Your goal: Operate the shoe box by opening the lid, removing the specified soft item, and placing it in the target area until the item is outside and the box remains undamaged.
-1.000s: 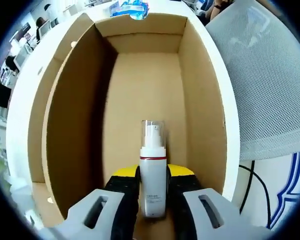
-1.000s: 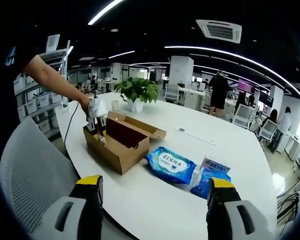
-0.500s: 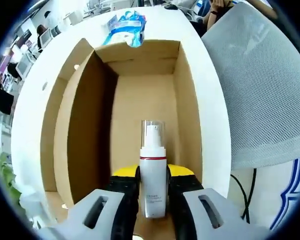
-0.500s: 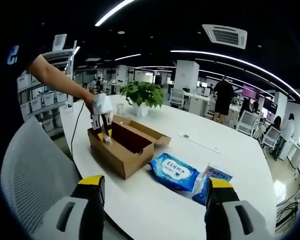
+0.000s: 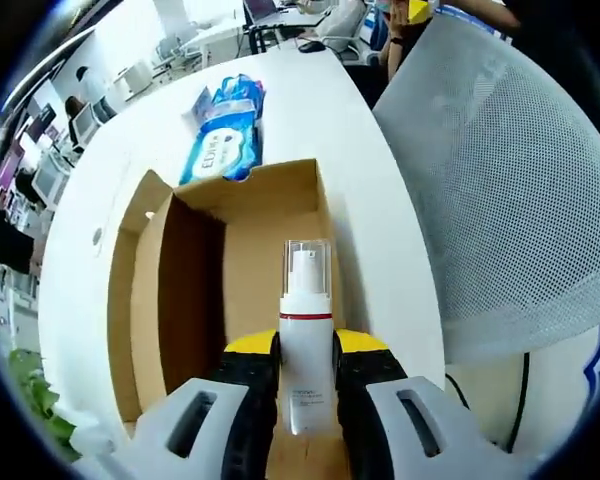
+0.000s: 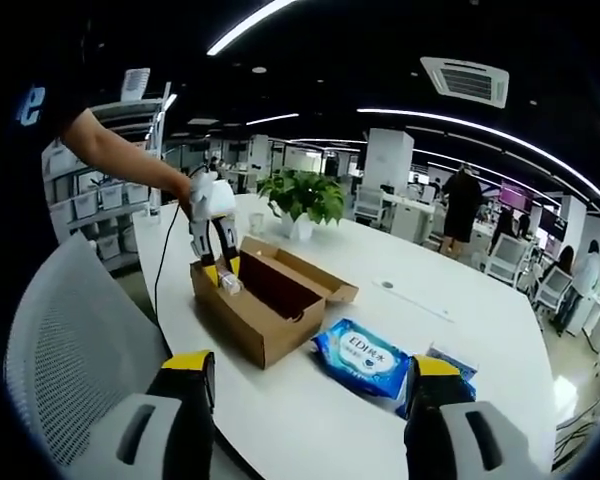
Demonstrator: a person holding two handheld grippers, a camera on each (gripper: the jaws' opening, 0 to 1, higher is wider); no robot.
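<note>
L. tongs [image 5: 307, 385] clamp a white pump bottle [image 5: 306, 345] by its lower body, jaws tight on both sides. The bottle points along the jaws, cap end away from the hand, hanging over the near end of the open shoe box [image 5: 185, 300]. From the right gripper view the l. tongs [image 6: 223, 270] sit at the box's [image 6: 270, 325] end nearest the desk [image 6: 320, 400] edge by the mesh chair [image 6: 70, 350]. R. tongs [image 6: 305, 400] are spread wide w/ nothing between them, well apart from the box. A blue wipes pack [image 6: 365, 352] lies just beyond the box's far end. Bottle looks to be barely above the rim; l. hand does the carrying, bare desk lies past the box wall.
</note>
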